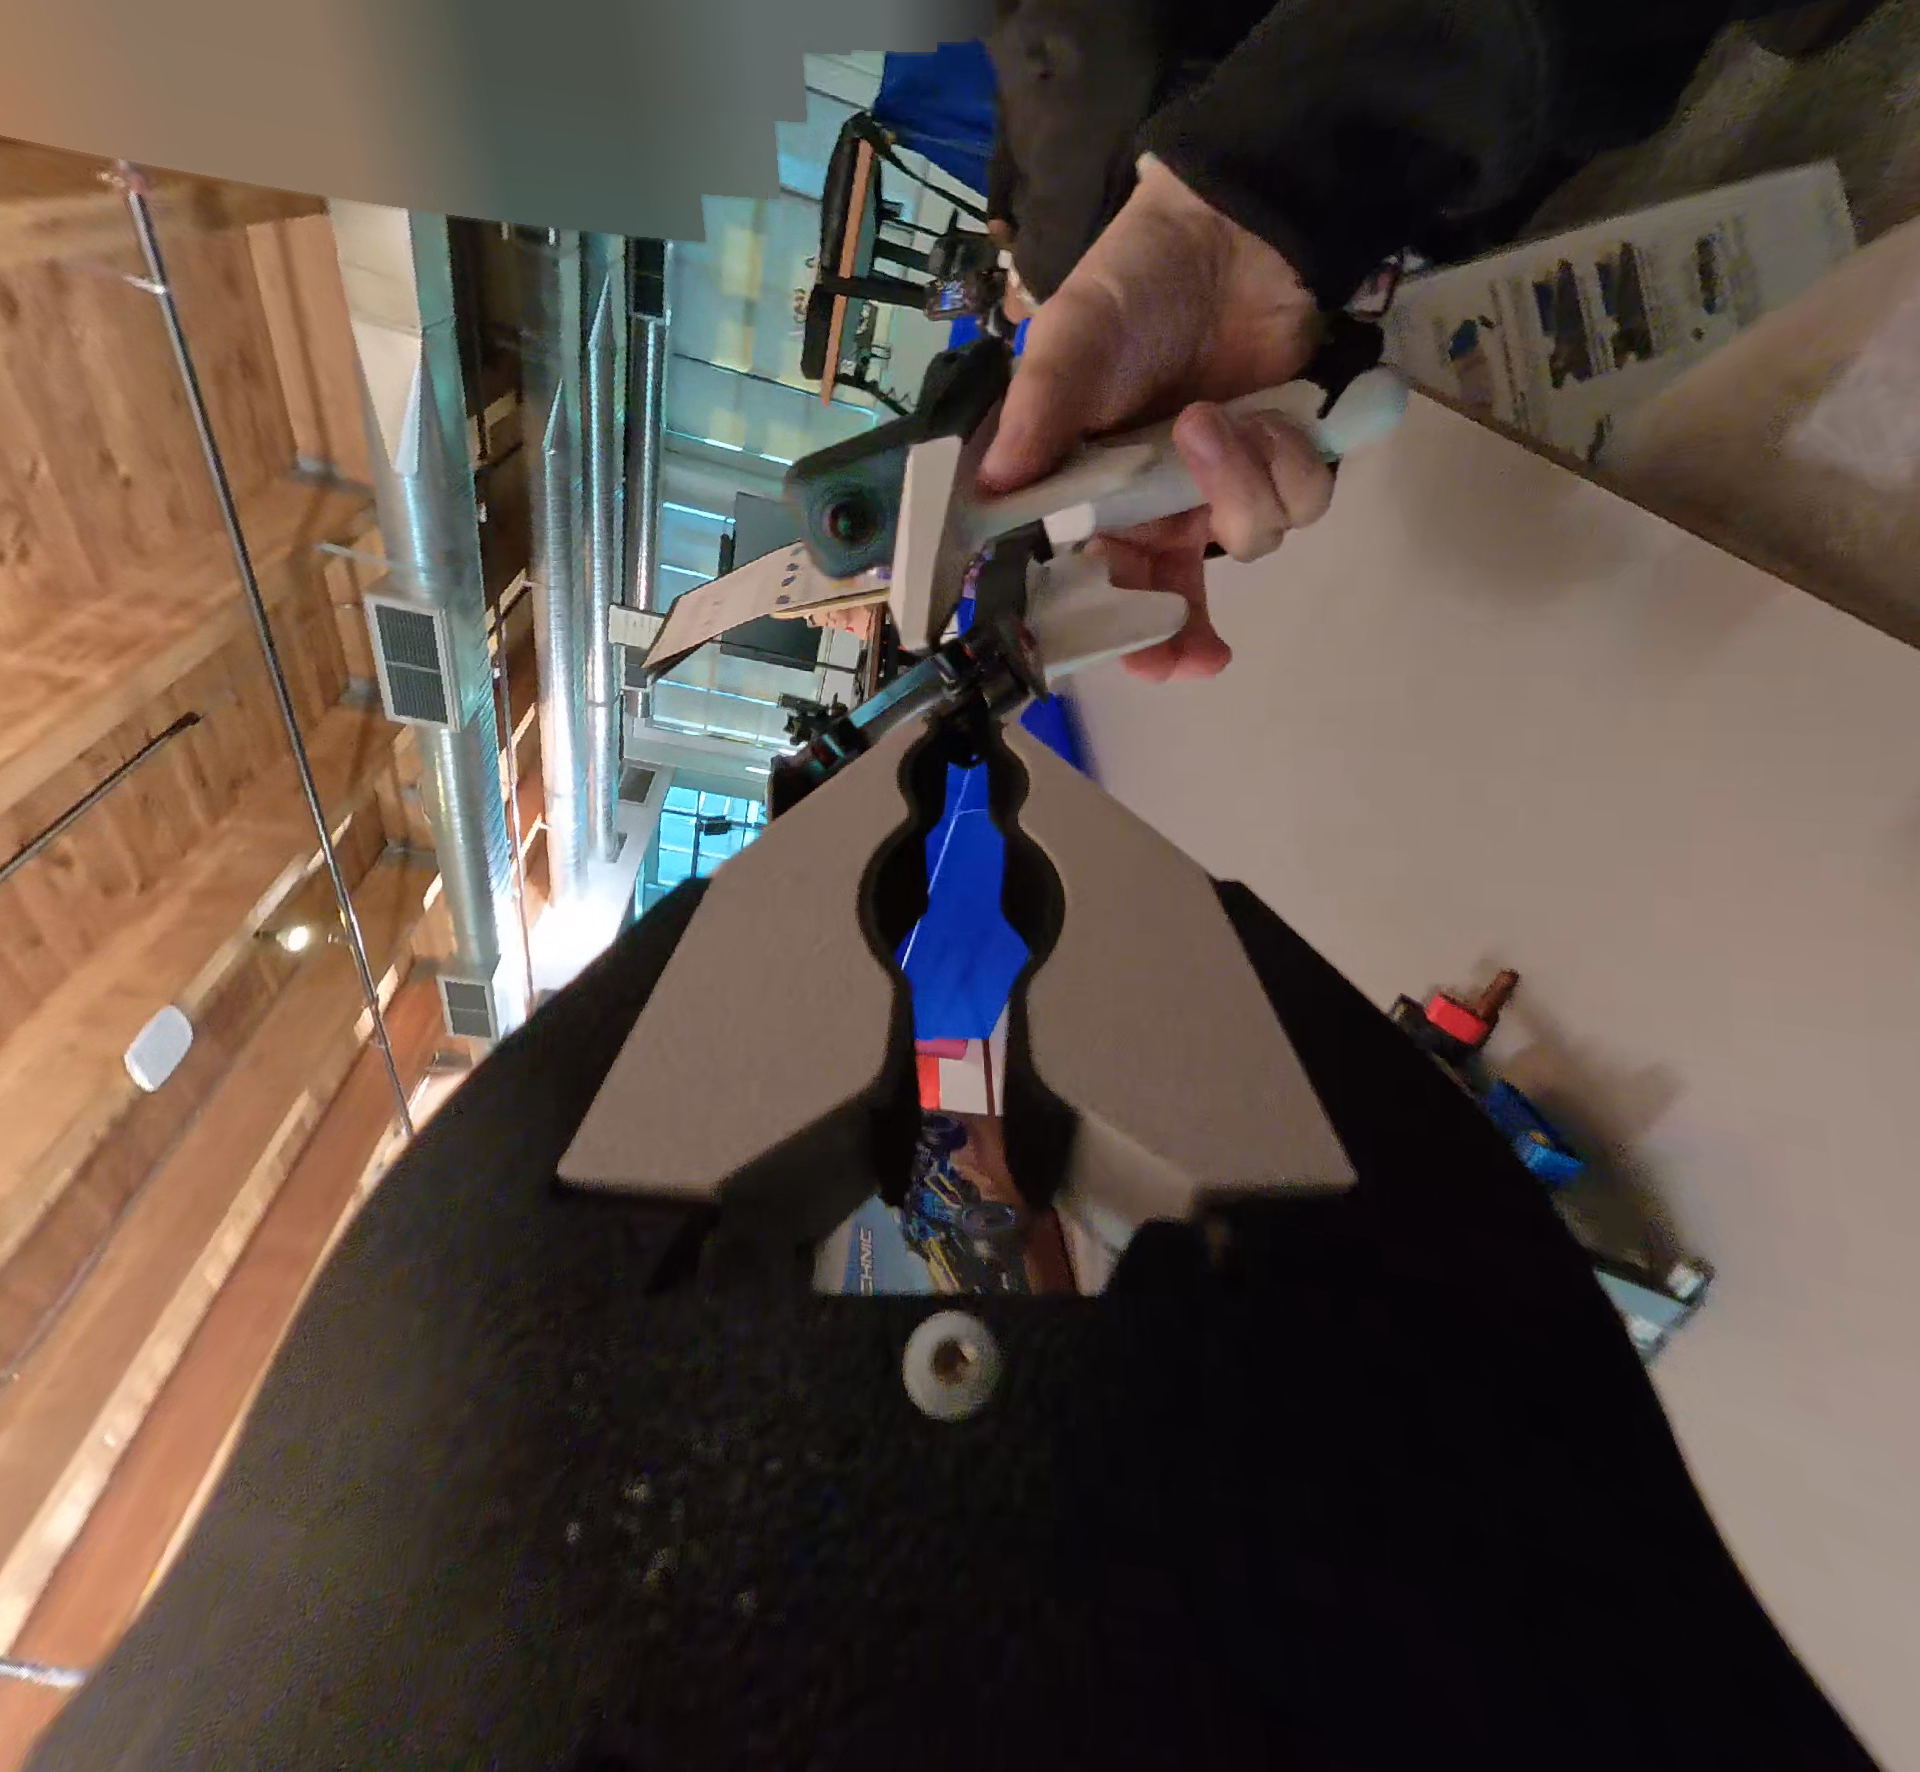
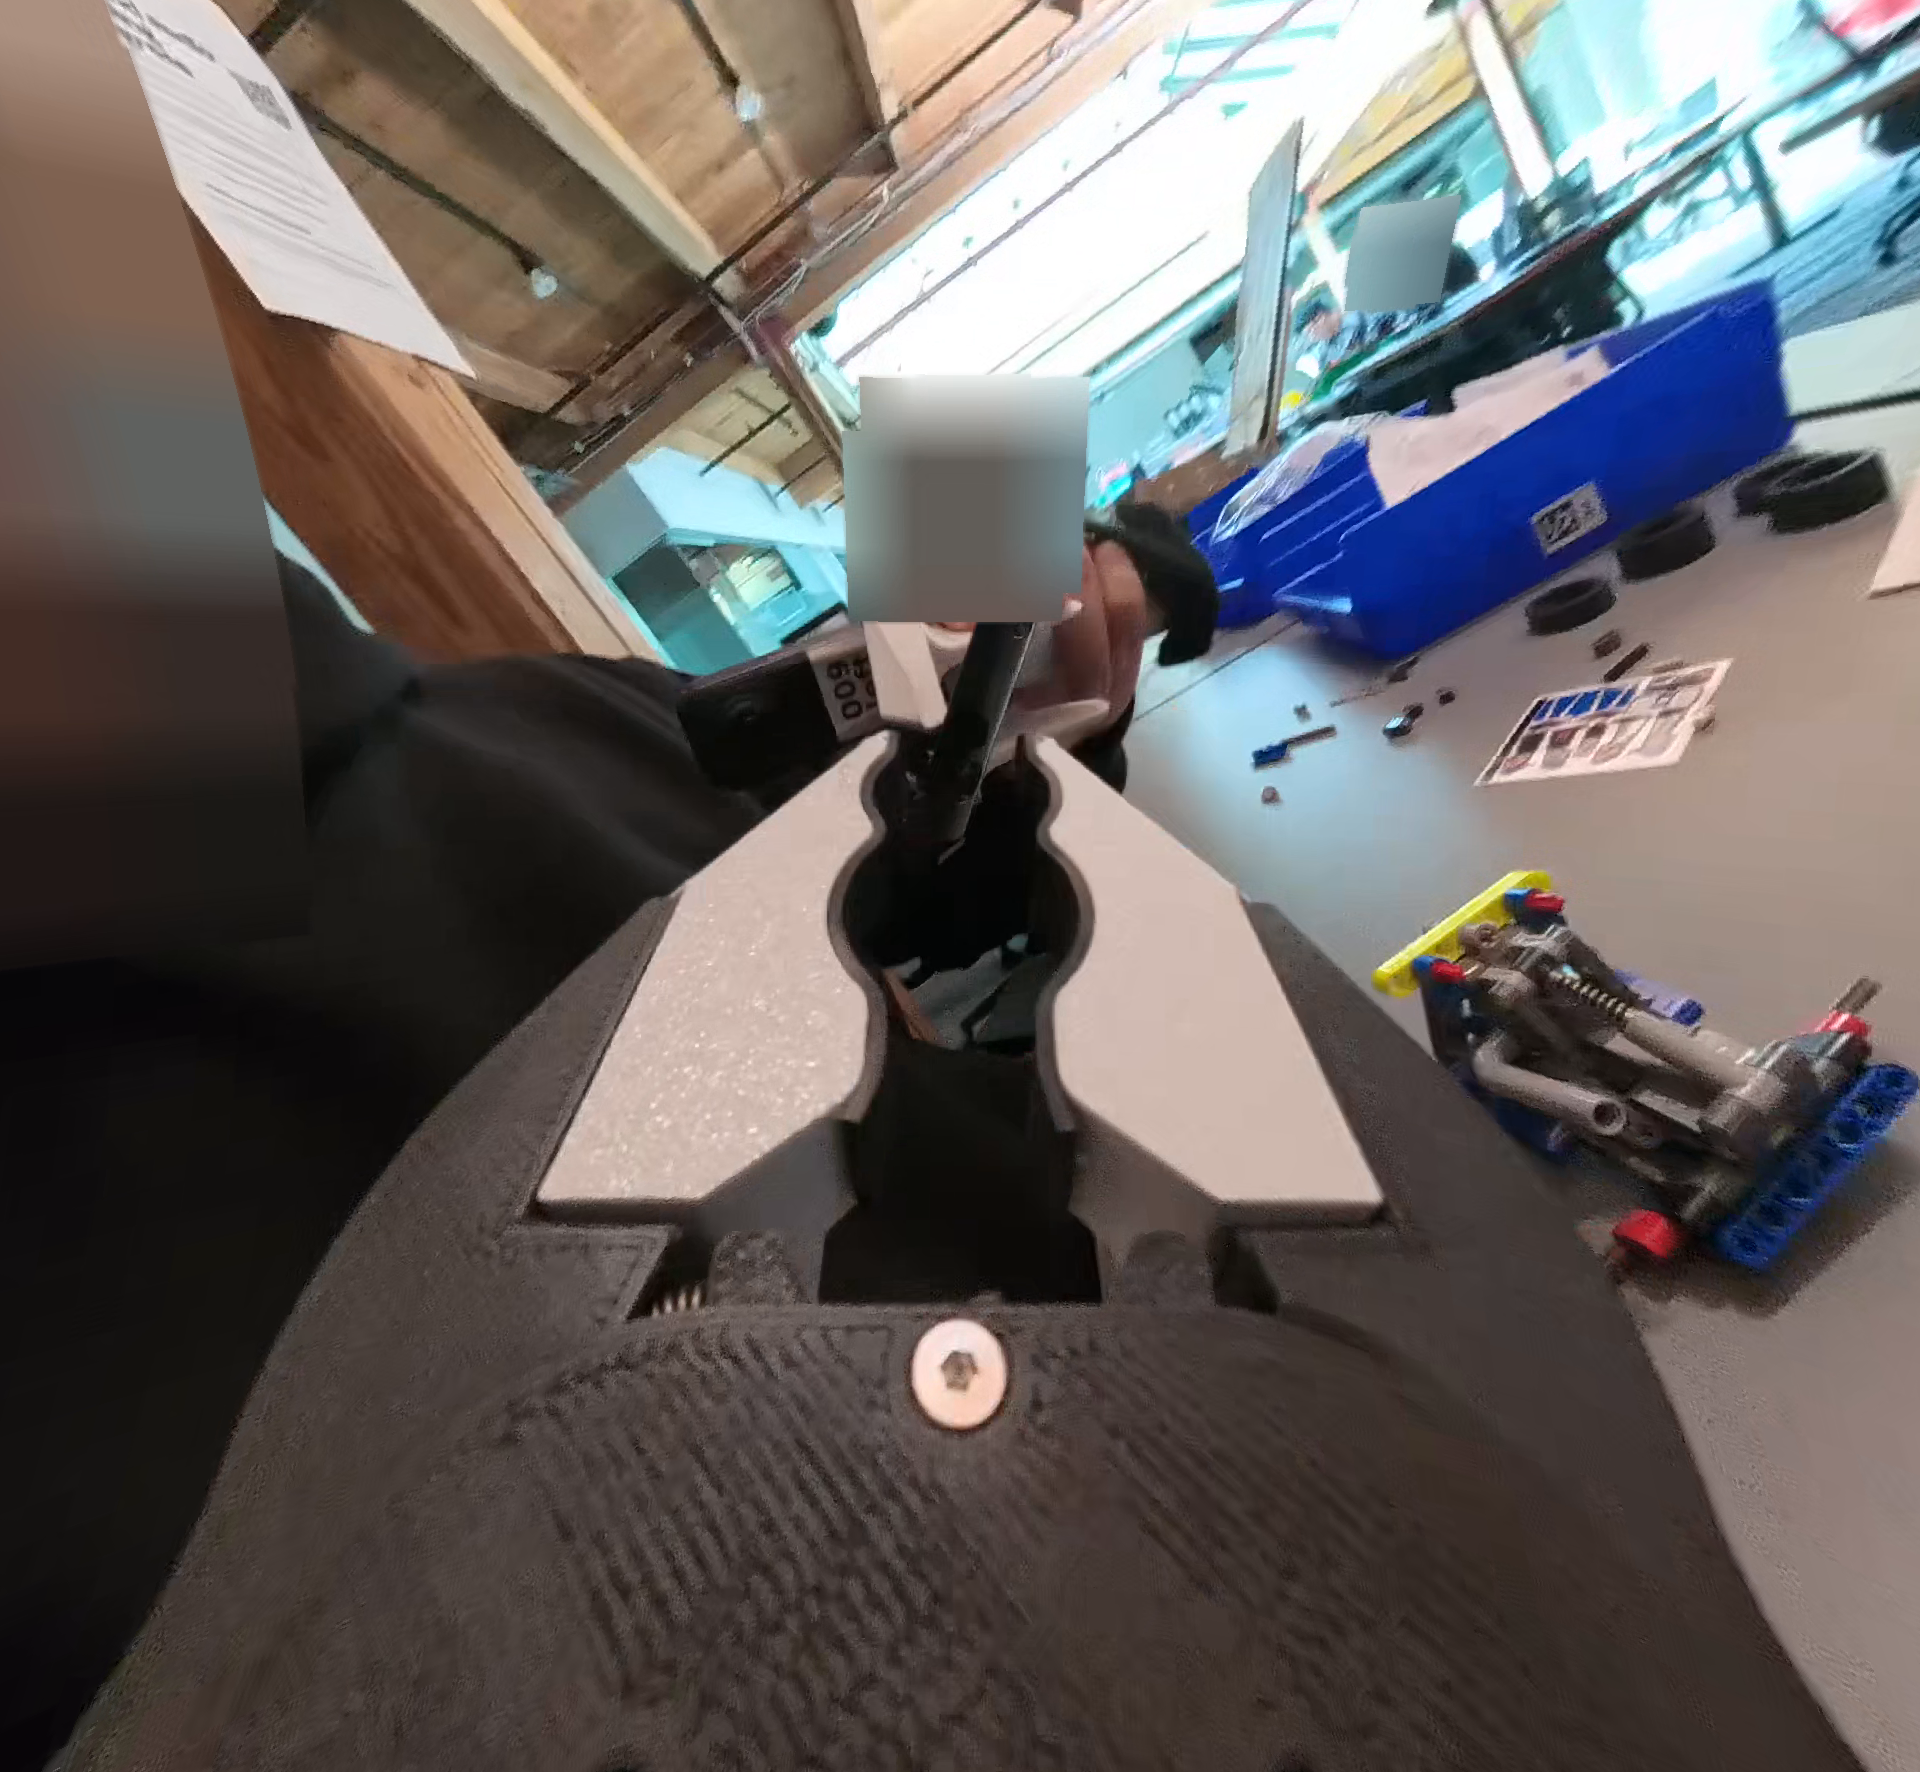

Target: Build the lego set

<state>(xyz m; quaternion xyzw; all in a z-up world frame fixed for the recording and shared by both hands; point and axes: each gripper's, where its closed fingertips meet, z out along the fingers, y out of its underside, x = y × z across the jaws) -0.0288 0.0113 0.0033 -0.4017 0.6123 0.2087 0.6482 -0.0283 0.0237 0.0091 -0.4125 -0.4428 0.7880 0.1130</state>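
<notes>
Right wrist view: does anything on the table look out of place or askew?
Yes. The toy chassis has no wheels on its axles, while loose tyres lie apart by the blue bin.

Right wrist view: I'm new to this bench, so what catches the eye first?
A dark rod stands between the fingertips of the right gripper and reaches toward the left gripper. To the right, a blue, grey and yellow brick-built chassis lies on the grey table, with a blue bin behind.
</notes>
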